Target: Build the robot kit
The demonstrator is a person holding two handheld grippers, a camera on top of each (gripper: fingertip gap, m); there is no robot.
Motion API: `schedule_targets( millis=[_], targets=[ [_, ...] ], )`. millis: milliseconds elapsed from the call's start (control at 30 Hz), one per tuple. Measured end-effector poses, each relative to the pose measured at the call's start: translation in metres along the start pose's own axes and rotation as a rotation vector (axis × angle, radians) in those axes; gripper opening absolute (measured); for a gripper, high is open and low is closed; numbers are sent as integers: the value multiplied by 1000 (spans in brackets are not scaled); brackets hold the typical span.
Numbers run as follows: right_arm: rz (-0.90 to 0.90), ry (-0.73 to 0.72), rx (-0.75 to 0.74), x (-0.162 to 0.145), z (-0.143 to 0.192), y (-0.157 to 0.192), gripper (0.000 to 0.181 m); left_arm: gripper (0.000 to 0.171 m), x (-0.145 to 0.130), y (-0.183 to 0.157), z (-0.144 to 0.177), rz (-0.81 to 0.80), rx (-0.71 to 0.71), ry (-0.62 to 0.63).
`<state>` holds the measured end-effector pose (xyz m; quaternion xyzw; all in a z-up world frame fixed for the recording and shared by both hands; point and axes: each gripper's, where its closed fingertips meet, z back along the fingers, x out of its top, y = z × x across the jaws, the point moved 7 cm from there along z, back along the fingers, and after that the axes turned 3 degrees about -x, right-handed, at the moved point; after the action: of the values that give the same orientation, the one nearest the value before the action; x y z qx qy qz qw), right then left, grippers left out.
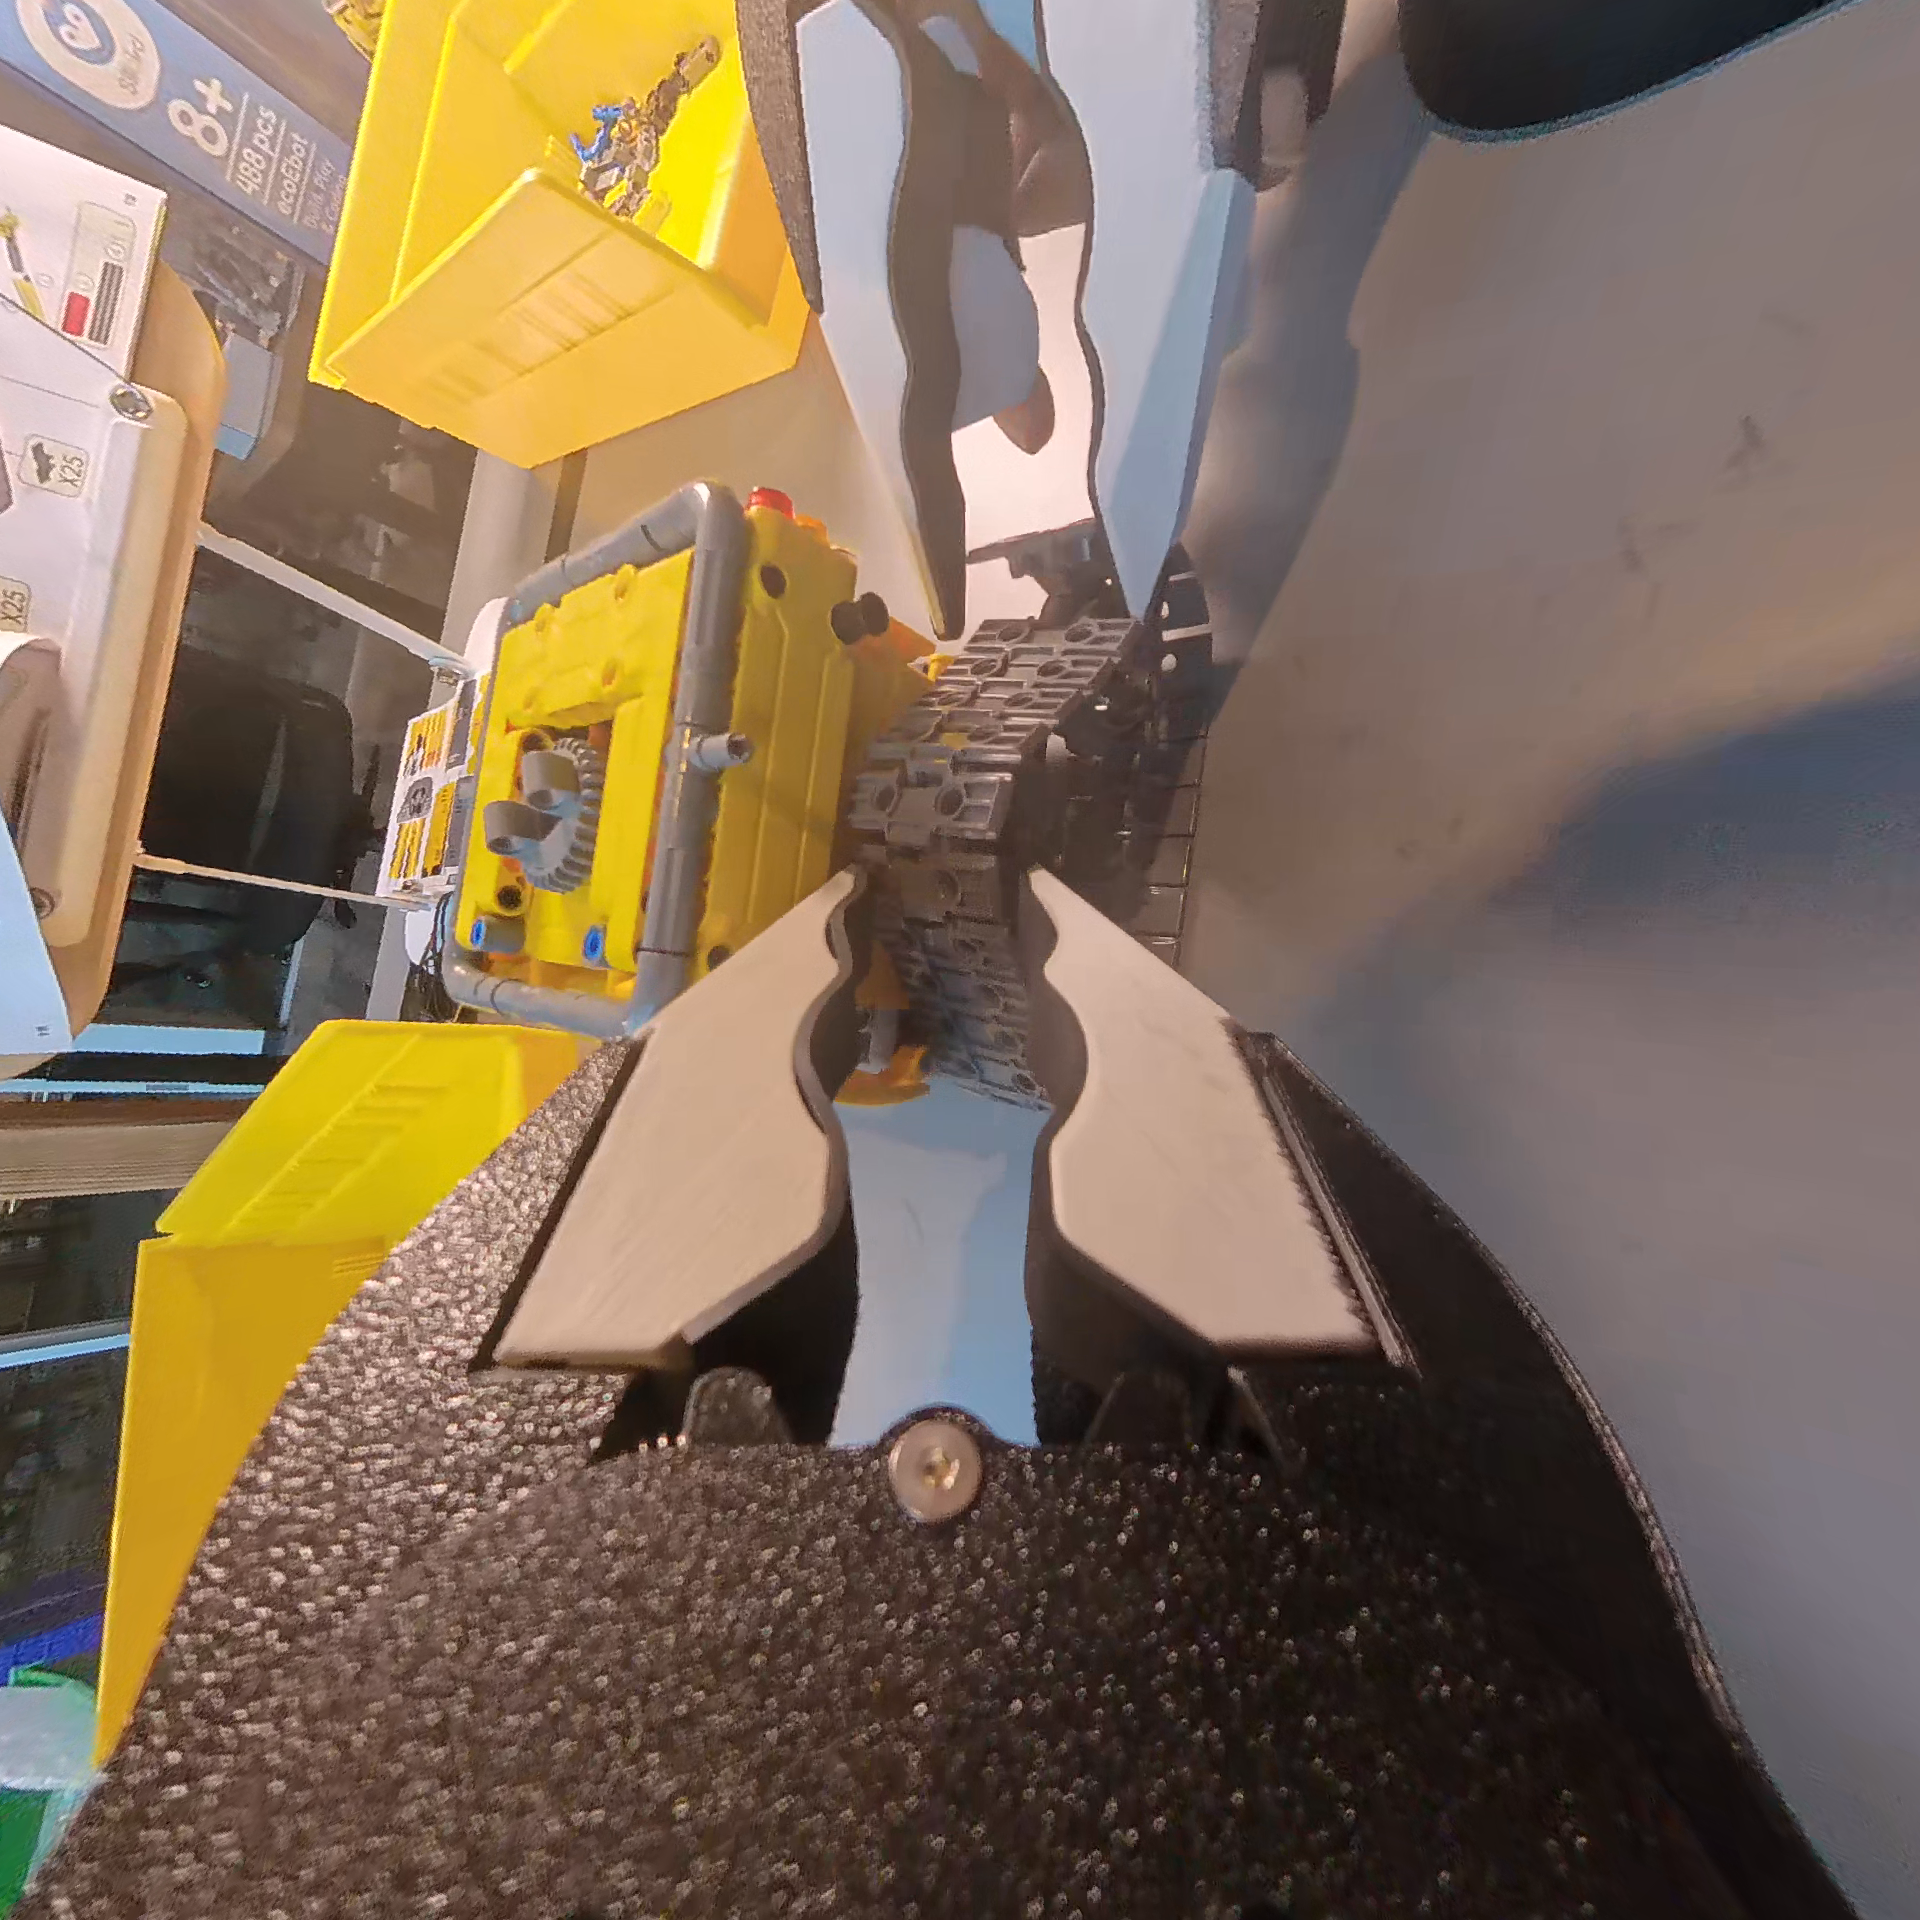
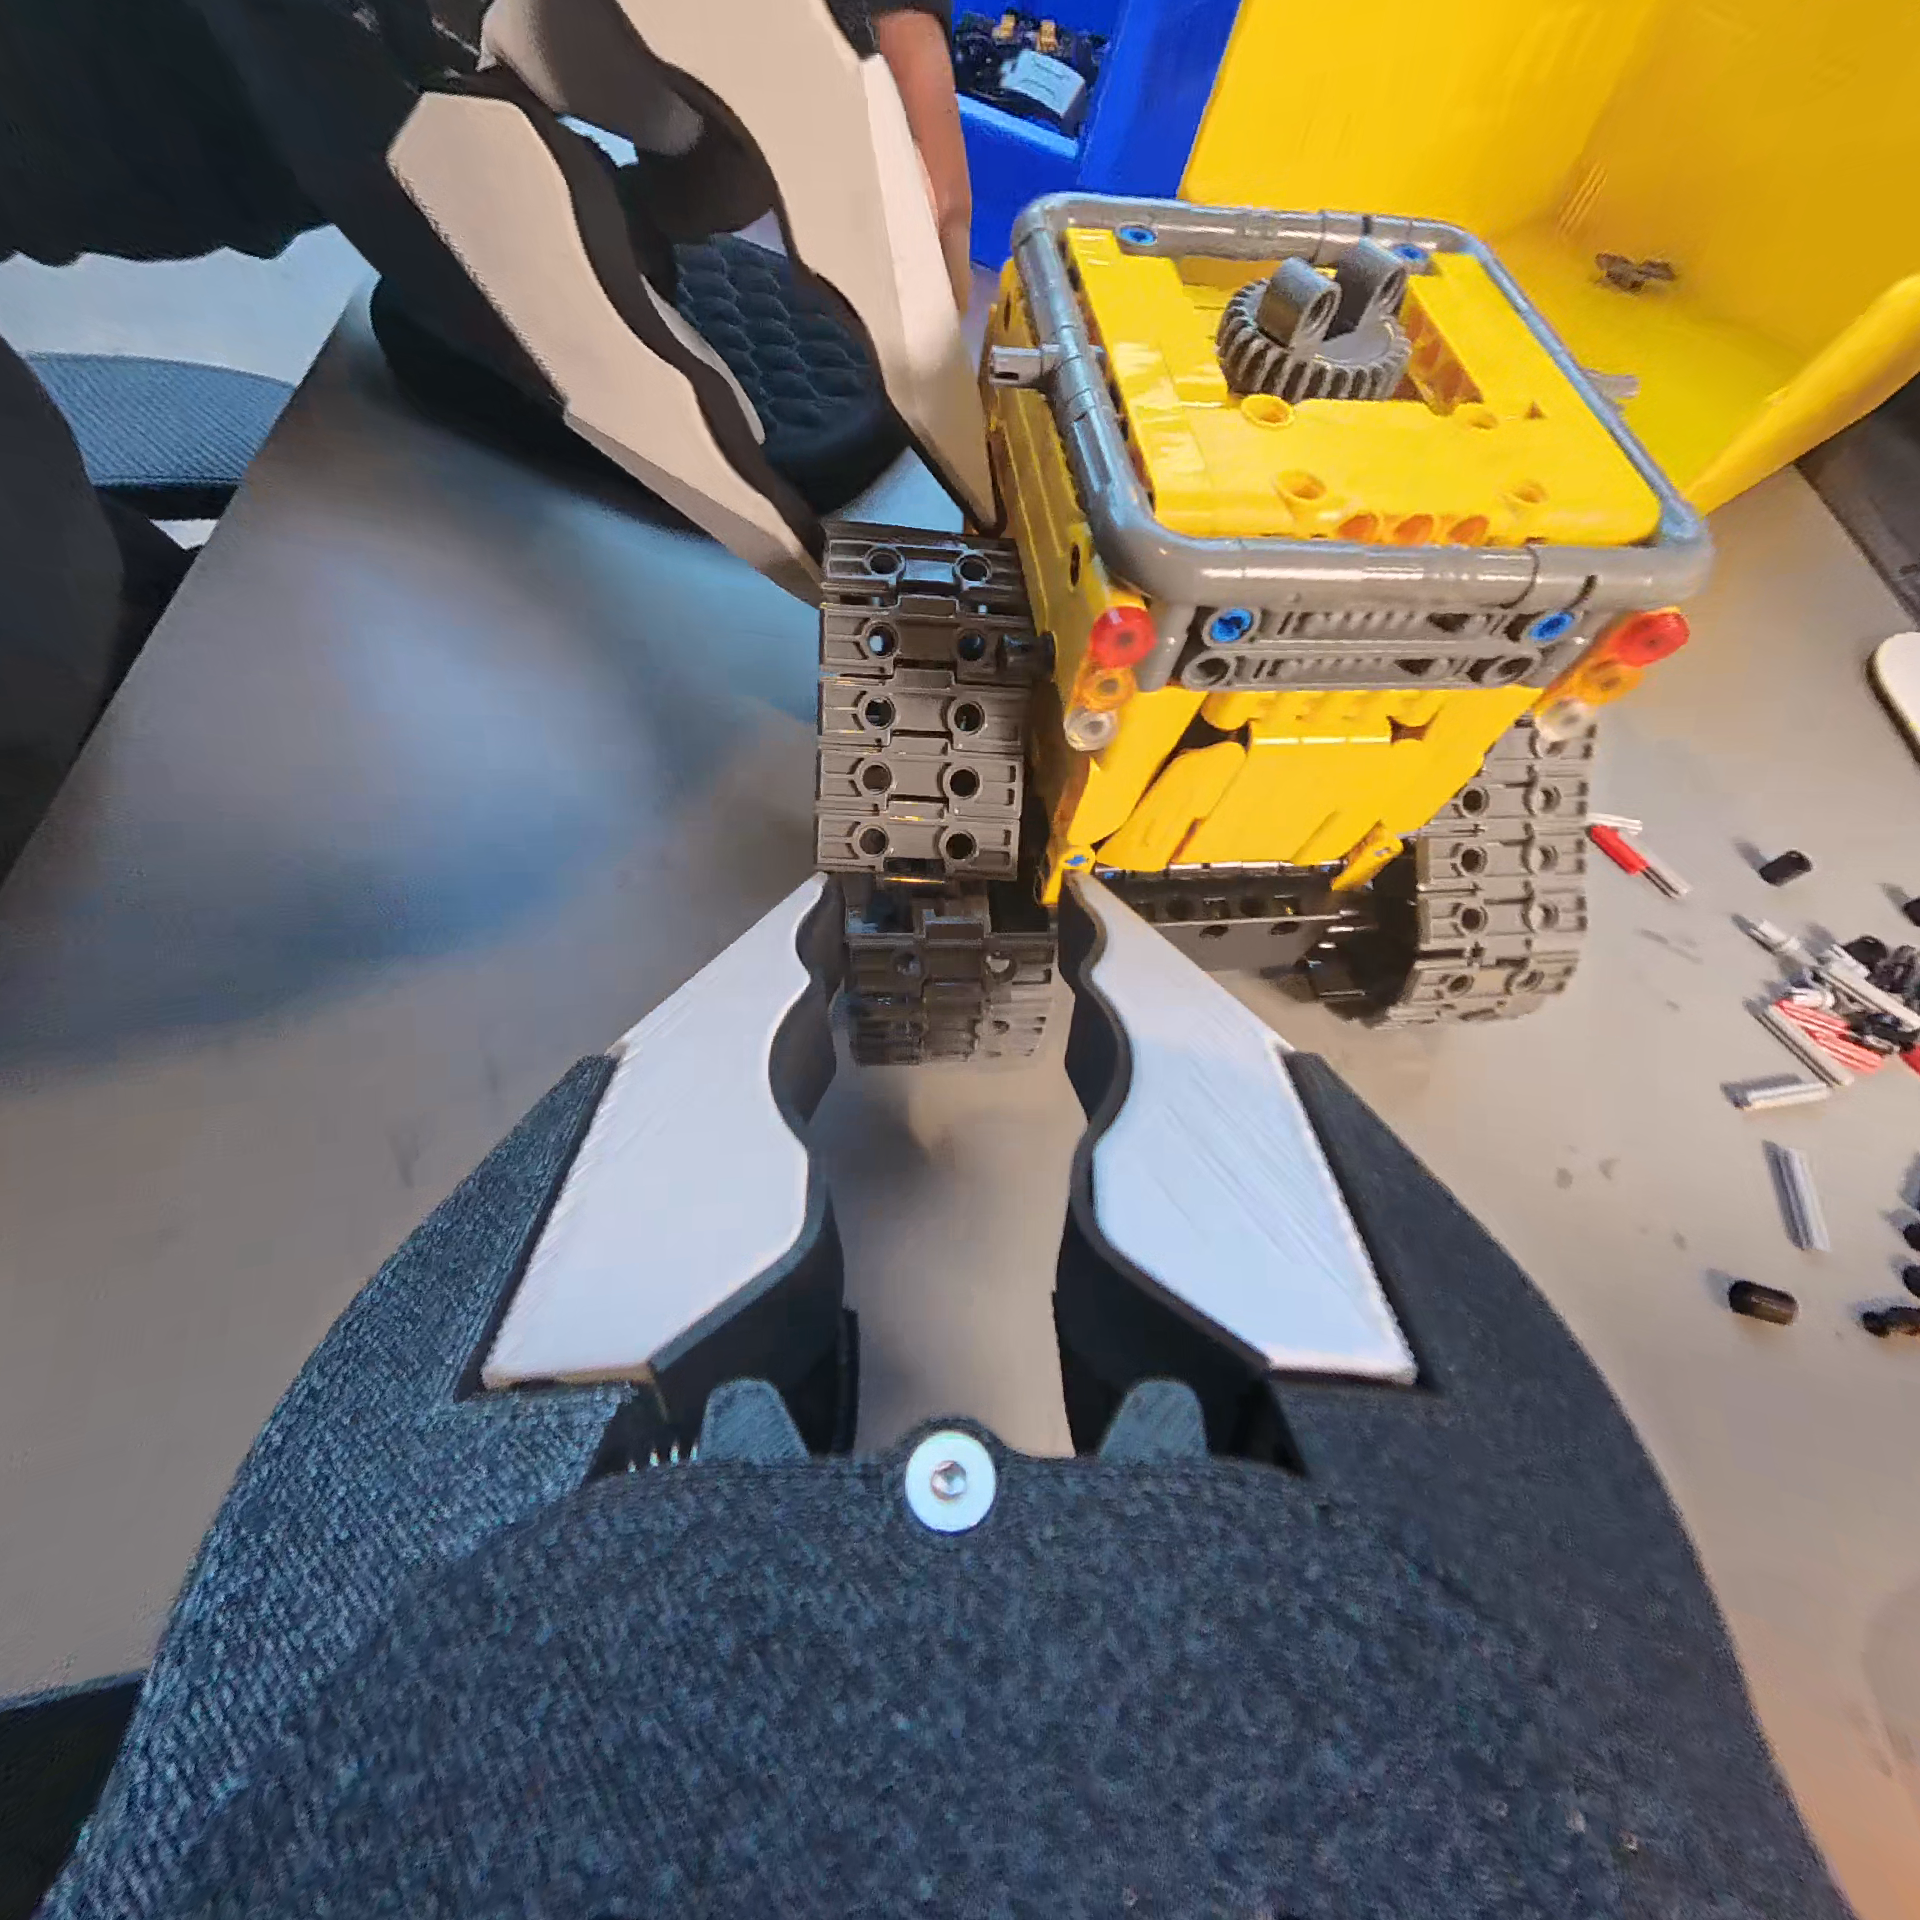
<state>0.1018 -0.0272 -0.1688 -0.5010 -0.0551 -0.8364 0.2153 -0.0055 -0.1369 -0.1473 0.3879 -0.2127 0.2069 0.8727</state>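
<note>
Both grippers grip one grey track of the yellow toy vehicle [image 2: 1340, 457] on the table [image 2: 416, 831]: right gripper [image 2: 945, 904] low, left gripper [image 1: 940, 883] higher; the track [image 2: 920, 717] sits clamped between their fingers.

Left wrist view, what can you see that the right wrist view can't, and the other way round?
Only the left wrist view shows the printed cardboard boxes and a second yellow bin near the camera.

Only the right wrist view shows the blue bin, the loose small parts scattered on the table, and the model's far track.

Both show the yellow tracked model with its grey gear, and both pairs of fingers closed around the same near grey track: the right gripper and the left gripper.
</note>
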Motion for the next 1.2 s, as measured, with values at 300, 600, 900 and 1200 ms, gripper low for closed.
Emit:
schedule_targets(
  millis=[300, 600, 900, 1200],
  targets=[
    [7, 26, 12, -8, 0, 5, 63, 25, 2, -1, -2, 15, 11, -14],
    [1, 336, 97, -48, 28, -11, 67, 26, 4, -1, -4, 12, 34, -2],
    [-33, 348, 131, -43, 19, -11, 38, 25, 8, -2, -5, 29, 41, -5],
    [-18, 366, 68, -39, 19, -6, 38, 26, 12, -4, -7, 10, 86, 7]
  ],
)
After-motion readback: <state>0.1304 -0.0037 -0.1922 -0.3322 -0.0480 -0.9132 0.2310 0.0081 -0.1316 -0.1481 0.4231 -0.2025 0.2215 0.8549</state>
